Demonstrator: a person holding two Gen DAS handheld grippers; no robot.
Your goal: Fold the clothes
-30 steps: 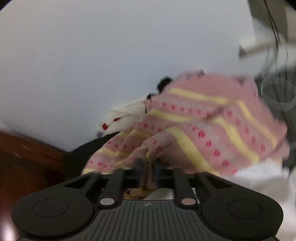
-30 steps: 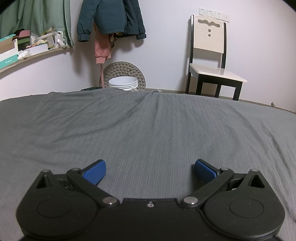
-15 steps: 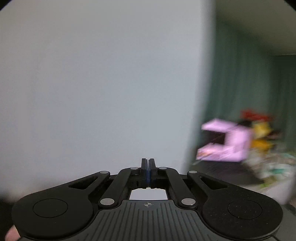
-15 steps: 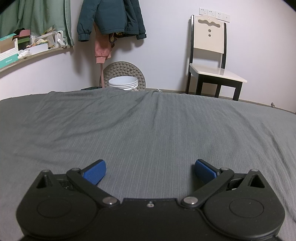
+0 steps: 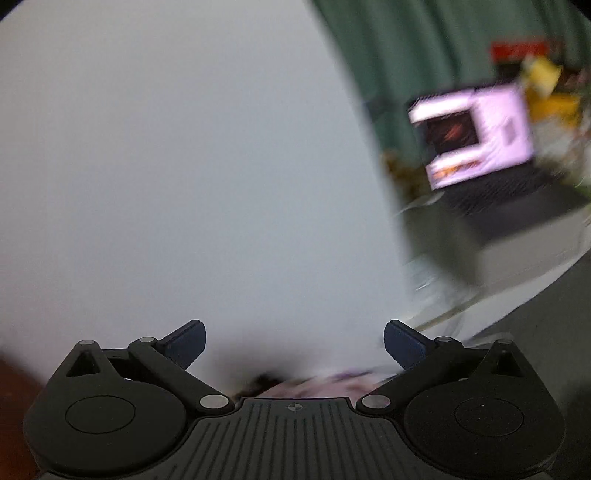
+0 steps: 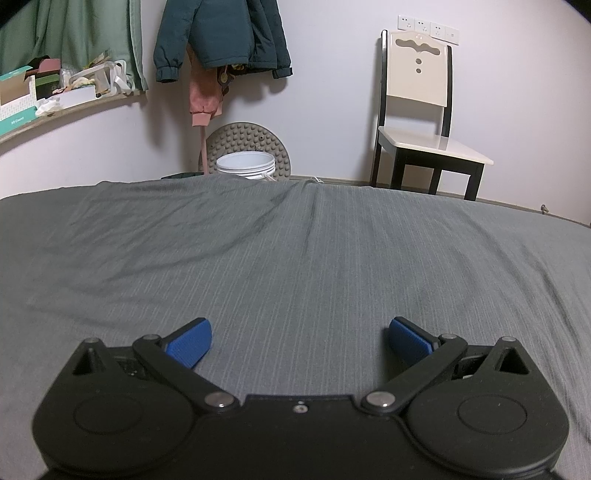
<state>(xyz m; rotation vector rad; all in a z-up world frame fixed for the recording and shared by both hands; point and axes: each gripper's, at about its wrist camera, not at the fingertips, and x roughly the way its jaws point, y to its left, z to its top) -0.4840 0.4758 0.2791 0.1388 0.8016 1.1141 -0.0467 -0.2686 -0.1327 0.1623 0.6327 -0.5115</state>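
My left gripper is open and empty, pointing at a bare white wall; the view is blurred by motion. Just below it, a sliver of the pink patterned garment peeks over the gripper body; the rest is hidden. My right gripper is open and empty, low over the grey bed sheet. No garment shows in the right wrist view.
A cream chair stands beyond the bed's far edge at right, a white bucket at centre, a teal jacket on the wall. A cluttered shelf runs along the left. A pink box sits before green curtains.
The left gripper let go of the pink garment, swung away from it, and has opened from shut. The right gripper has not moved.
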